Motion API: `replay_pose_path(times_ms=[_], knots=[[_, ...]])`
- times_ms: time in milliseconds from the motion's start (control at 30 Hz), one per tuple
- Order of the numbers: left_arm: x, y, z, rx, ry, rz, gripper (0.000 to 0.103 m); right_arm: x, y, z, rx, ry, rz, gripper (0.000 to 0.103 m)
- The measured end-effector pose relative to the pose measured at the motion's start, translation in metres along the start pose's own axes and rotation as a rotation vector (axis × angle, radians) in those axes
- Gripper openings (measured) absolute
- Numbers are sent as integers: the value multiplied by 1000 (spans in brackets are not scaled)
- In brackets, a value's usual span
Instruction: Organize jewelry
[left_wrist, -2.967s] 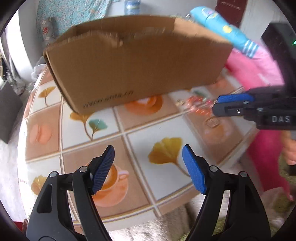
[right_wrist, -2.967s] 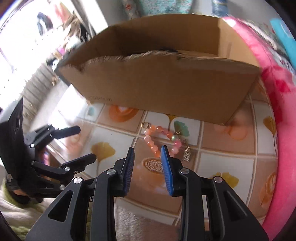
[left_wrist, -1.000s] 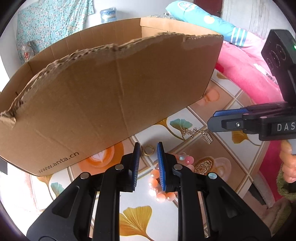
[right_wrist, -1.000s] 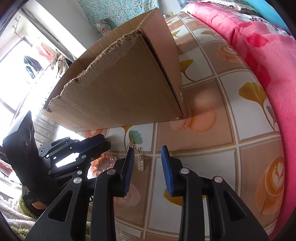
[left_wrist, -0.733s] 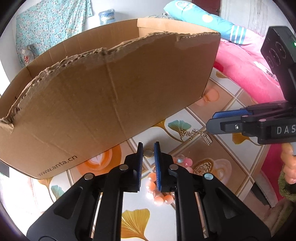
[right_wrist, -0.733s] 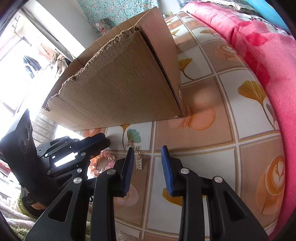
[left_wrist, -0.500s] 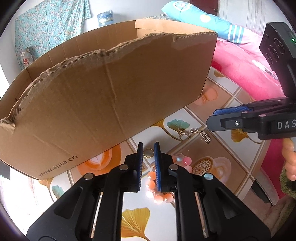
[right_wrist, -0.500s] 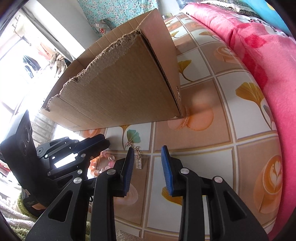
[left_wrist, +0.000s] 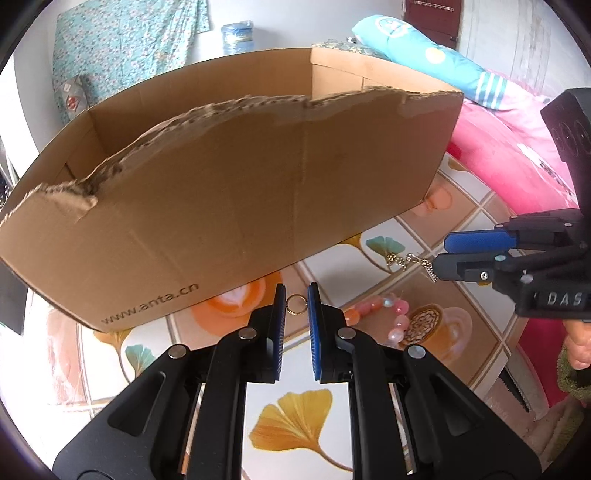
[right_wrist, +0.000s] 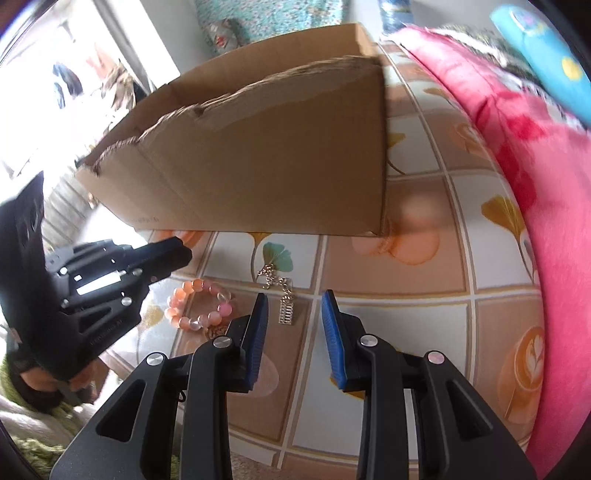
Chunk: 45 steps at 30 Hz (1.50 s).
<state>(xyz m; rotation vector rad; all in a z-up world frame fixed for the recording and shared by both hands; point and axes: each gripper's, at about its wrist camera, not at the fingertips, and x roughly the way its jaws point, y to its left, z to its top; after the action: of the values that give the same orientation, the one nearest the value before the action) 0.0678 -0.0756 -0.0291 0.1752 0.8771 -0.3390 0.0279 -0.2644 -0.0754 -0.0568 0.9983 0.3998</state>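
Left wrist view: the left tongs (left_wrist: 296, 301) are standing at the 6 o'clock edge, jaws drawn narrow after closing in, and a small gold ring (left_wrist: 296, 305) is sitting in the slim gap at their tips. Whether the pads are pressing it, I cannot tell. A pink beaded bracelet (left_wrist: 384, 314) is lying on the patterned worktop (left_wrist: 369, 373) at 4 o'clock from the ring, partly hidden behind the right-hand finger. A fine chain with a bar charm (left_wrist: 410, 260) is resting at 2 o'clock, just beside the right tongs (left_wrist: 441, 251), which are entering from 3 o'clock. A torn cardboard box (left_wrist: 229, 192) is occupying the upper half, at 12 o'clock. A pink blanket (left_wrist: 517, 162) is lying at 2 o'clock.

Right wrist view: the right tongs (right_wrist: 291, 306) are holding a moderate gap with nothing gripped; the chain's bar charm (right_wrist: 287, 313) is lying on the worktop (right_wrist: 406, 317) just ahead of the gap. The bracelet (right_wrist: 201, 304) is lying at 9 o'clock from it, near the left tongs (right_wrist: 184, 254). The box (right_wrist: 266, 166) is sitting at 12 o'clock.
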Motion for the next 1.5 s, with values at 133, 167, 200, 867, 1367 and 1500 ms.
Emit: replay_pose_path(times_ms=[133, 167, 200, 867, 1367, 1500], knots=[[-1, 6, -1, -14, -5, 3, 11, 6, 12, 3, -52, 12, -54, 30], [-2, 8, -2, -16, -8, 4, 11, 7, 14, 4, -64, 12, -58, 30], [-2, 10, -2, -18, -10, 5, 11, 7, 16, 5, -71, 7, -61, 30], [0, 25, -10, -72, -20, -11, 11, 24, 38, 21, -130, 20, -53, 15], [-3, 29, -11, -83, -31, -11, 11, 6, 24, 46, -21, -1, 3, 3], [-10, 28, -12, -82, -46, -9, 11, -14, 18, 52, 21, -46, 44, 3]])
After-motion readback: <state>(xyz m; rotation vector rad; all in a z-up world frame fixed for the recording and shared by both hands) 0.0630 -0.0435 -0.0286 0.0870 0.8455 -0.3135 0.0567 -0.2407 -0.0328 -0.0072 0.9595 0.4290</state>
